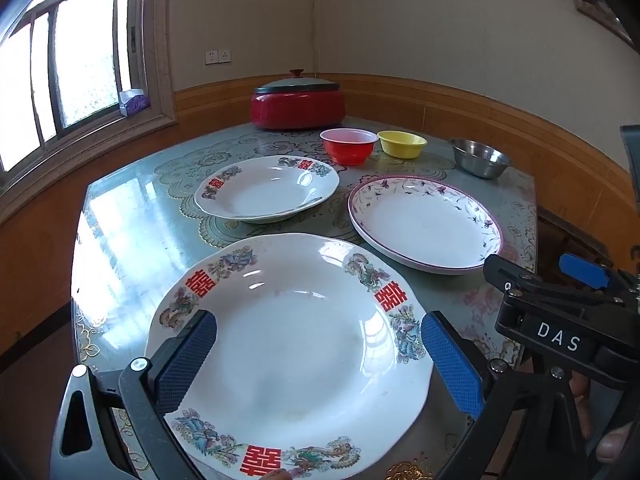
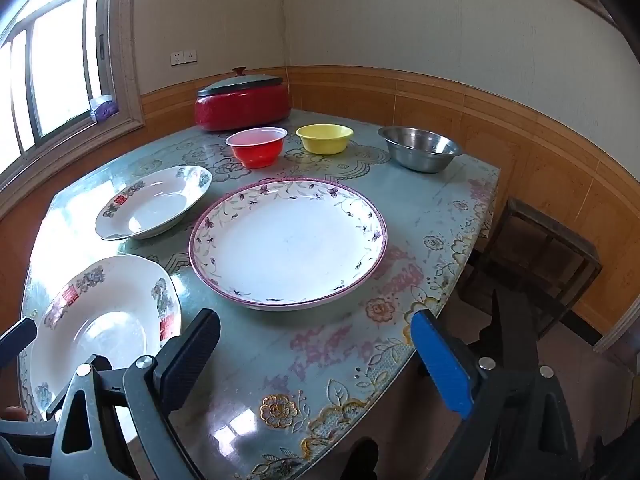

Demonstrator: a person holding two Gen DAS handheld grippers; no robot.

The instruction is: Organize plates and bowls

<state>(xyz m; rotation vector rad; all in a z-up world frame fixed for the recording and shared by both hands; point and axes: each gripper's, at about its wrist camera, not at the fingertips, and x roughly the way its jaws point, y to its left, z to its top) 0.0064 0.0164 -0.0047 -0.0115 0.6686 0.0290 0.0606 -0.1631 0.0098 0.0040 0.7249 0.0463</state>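
Note:
A white plate with red characters (image 1: 288, 340) lies at the near edge of the table, and my left gripper (image 1: 320, 348) hovers open just above it, touching nothing. A matching plate (image 1: 266, 188) sits behind it, and a purple-rimmed floral plate (image 1: 424, 224) lies to the right. At the back stand a red bowl (image 1: 348, 146), a yellow bowl (image 1: 402, 143) and a steel bowl (image 1: 480, 158). My right gripper (image 2: 316, 344) is open over bare tabletop, in front of the floral plate (image 2: 288, 240). The near plate (image 2: 104, 328) is to its left.
A red lidded pot (image 1: 298, 100) stands at the back of the floral-patterned glass table (image 2: 360, 360). A dark wooden stool (image 2: 540, 248) stands off the table's right side. A window runs along the left wall.

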